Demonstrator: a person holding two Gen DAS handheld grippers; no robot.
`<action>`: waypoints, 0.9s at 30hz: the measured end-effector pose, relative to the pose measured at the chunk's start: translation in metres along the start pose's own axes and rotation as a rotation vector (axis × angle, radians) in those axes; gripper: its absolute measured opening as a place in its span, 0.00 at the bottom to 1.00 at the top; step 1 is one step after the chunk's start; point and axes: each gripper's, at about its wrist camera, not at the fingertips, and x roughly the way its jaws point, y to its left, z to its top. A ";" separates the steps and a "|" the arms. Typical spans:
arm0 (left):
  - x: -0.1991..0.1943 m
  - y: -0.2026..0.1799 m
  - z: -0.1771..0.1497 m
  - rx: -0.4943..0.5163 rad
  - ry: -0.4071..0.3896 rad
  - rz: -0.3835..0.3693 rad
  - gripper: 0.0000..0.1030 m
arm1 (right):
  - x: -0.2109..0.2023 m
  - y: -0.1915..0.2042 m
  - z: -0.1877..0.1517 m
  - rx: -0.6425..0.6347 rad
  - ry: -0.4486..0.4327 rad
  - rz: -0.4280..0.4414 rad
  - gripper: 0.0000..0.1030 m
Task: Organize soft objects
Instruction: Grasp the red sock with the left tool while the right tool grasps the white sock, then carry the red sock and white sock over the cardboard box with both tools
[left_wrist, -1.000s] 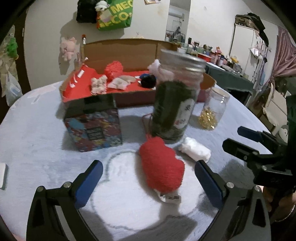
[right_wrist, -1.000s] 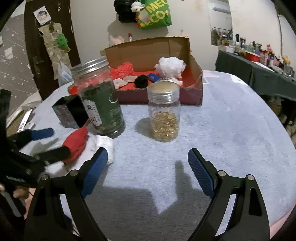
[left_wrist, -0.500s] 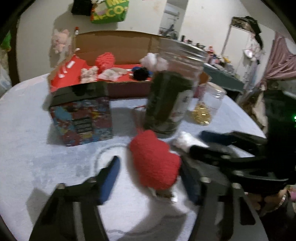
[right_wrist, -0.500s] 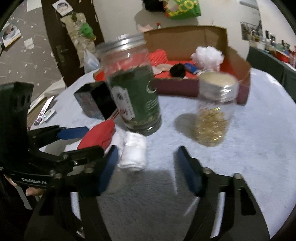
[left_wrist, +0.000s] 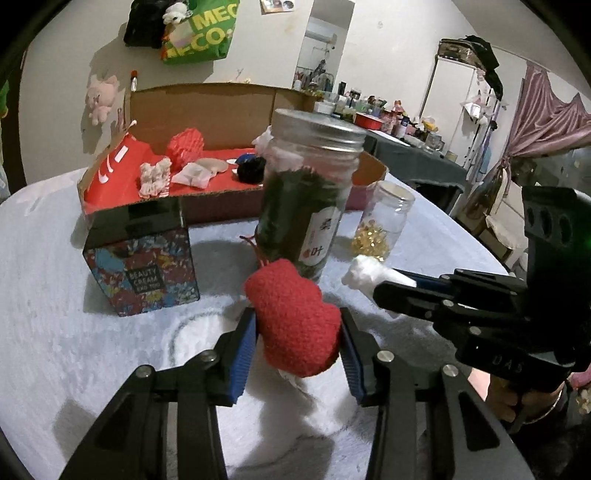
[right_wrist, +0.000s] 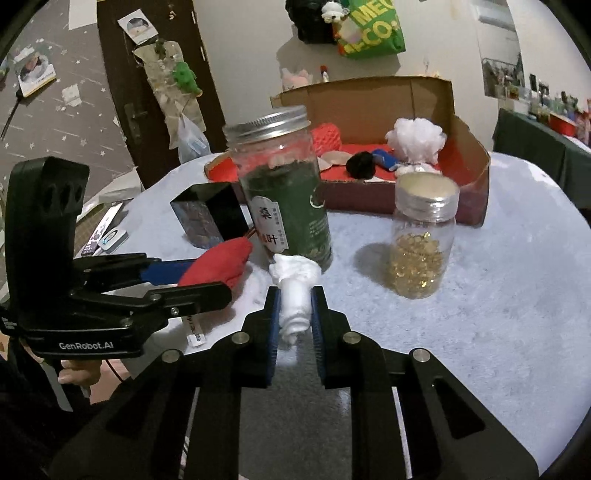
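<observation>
Near the table's front edge, before the tall jar (left_wrist: 308, 192), we see both grippers at their soft things. The left gripper (left_wrist: 295, 341) is closing on the red knitted heart (left_wrist: 293, 321), its pads already against both sides. The right gripper (right_wrist: 294, 314) is squeezed fully onto the white cloth roll (right_wrist: 293, 291). We judge both bound for the cardboard box (right_wrist: 469, 147) at the far edge, where soft things already lie.

Two lidded jars — one tall with dark leaves (right_wrist: 286, 192), one small with golden capsules (right_wrist: 421, 236) — one cardboard box (left_wrist: 207, 107), one patterned carton (left_wrist: 142, 266), two grippers (left_wrist: 297, 332) (right_wrist: 294, 306)
</observation>
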 end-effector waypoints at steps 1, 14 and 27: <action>0.000 0.000 0.000 0.001 -0.001 0.001 0.44 | 0.000 0.000 0.000 -0.002 0.000 -0.002 0.15; -0.009 0.016 -0.003 -0.016 -0.013 0.037 0.43 | 0.000 -0.006 -0.003 0.021 0.008 -0.011 0.15; -0.031 0.054 -0.015 -0.063 -0.015 0.126 0.43 | -0.009 -0.030 -0.010 0.079 0.013 -0.051 0.15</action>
